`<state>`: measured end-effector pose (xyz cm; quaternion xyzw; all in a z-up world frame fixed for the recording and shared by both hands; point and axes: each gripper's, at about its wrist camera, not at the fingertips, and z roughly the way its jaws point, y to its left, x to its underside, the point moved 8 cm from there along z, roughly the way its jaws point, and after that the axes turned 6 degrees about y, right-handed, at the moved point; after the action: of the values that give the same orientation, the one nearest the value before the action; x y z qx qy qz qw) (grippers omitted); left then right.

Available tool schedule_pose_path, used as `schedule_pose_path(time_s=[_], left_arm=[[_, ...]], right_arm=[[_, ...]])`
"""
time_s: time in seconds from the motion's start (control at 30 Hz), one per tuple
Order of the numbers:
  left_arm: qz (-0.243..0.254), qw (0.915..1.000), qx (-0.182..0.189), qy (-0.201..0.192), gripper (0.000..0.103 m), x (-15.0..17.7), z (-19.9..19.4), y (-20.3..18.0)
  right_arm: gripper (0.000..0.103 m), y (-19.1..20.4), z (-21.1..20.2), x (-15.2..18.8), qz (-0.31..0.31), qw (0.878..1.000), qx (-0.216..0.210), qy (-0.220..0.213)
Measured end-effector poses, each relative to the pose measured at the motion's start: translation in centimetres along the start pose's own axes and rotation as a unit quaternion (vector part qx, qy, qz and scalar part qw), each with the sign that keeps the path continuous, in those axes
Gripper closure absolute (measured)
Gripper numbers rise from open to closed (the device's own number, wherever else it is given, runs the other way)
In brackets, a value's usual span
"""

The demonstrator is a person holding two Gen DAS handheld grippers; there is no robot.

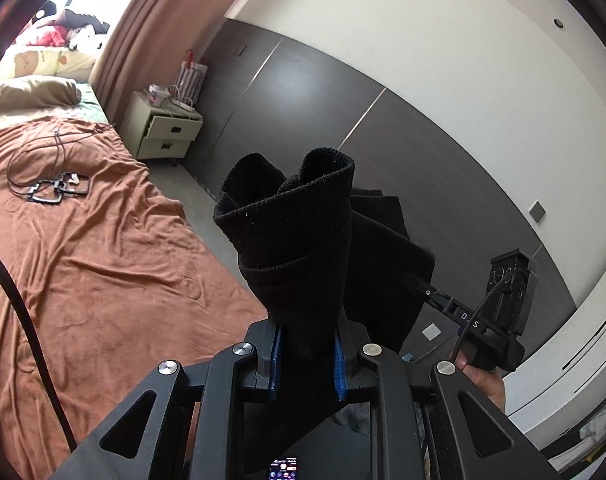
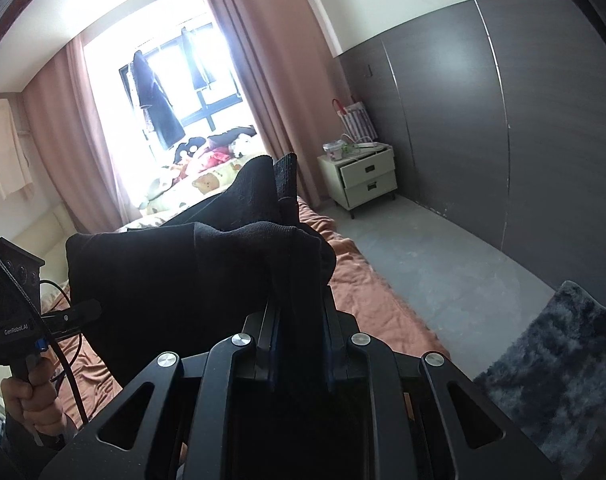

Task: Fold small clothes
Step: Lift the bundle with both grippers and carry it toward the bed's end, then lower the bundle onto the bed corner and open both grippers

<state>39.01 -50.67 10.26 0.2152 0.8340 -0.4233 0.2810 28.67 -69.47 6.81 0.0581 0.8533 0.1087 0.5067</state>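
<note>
A black knitted garment (image 1: 303,232) with a ribbed cuff hangs in the air between both grippers, above the bed. My left gripper (image 1: 309,340) is shut on one bunched end, its blue pads (image 1: 277,354) pressing the cloth from both sides. In the same view my right gripper (image 1: 423,288) reaches into the far side of the cloth, held by a hand (image 1: 483,384). In the right wrist view the garment (image 2: 175,280) drapes over my right gripper (image 2: 299,320), which is shut on a fold of it. My left gripper (image 2: 93,307) bites its left edge.
The bed's rust-brown sheet (image 1: 103,264) lies below, with cables and black frames (image 1: 55,190) on it. Pillows and soft toys (image 2: 207,164) pile up by the window. A cream nightstand (image 2: 363,176) stands against the dark panelled wall. A grey fluffy rug (image 2: 551,360) lies on the grey floor.
</note>
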Motion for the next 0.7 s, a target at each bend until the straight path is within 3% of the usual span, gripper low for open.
schedule_pose_path(time_s=[0.3, 0.7], left_arm=[[-0.015, 0.9981, 0.036, 0.048, 0.082, -1.2, 6.5, 1.8], [-0.064, 0.9944, 0.021, 0.081, 0.082, -3.1, 13.3, 10.2]], right_arm=[[0.09, 0.4, 1.6, -1.5, 0.024, 0.999, 0.045, 0.011], [0.09, 4.0, 9.4, -2.5, 0.03, 0.994, 0.091, 0.06]])
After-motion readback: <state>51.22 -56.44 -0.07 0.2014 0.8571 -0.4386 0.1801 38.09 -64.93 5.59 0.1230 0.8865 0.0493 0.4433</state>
